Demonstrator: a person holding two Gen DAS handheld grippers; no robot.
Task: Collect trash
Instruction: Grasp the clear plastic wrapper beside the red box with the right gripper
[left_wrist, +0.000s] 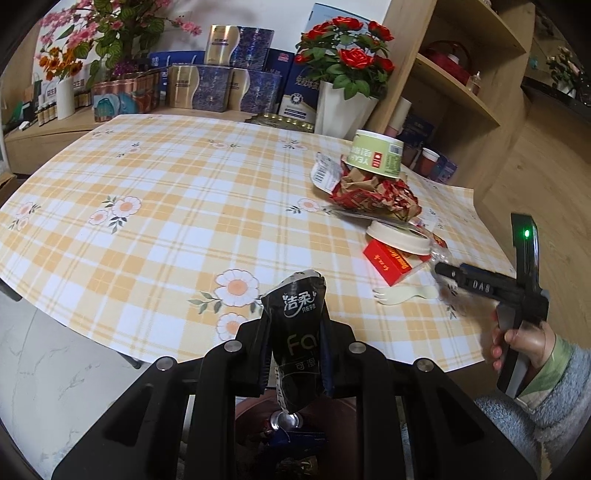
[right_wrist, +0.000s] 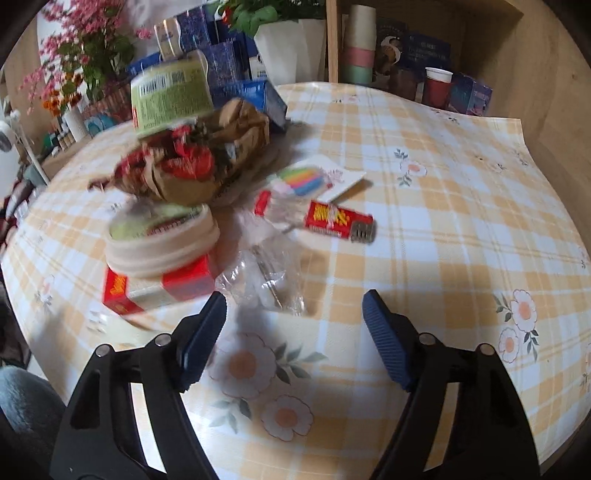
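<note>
Above the bin (left_wrist: 258, 417), left gripper (left_wrist: 295, 354) clamps a black tissue packet (left_wrist: 295, 332) upright, long axis vertical

Looks like a home living/dining room: plaid floral tablecloth (left_wrist: 147, 229), potted roses (left_wrist: 343, 40), wooden shelving (left_wrist: 461, 74), stacked gift boxes (left_wrist: 221, 88).

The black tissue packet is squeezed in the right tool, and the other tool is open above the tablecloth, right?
Not quite. The black tissue packet is squeezed in the left tool, not the right one; the left wrist view shows it. The rest is right: the right tool is open above the tablecloth, with nothing between its pads.
</note>
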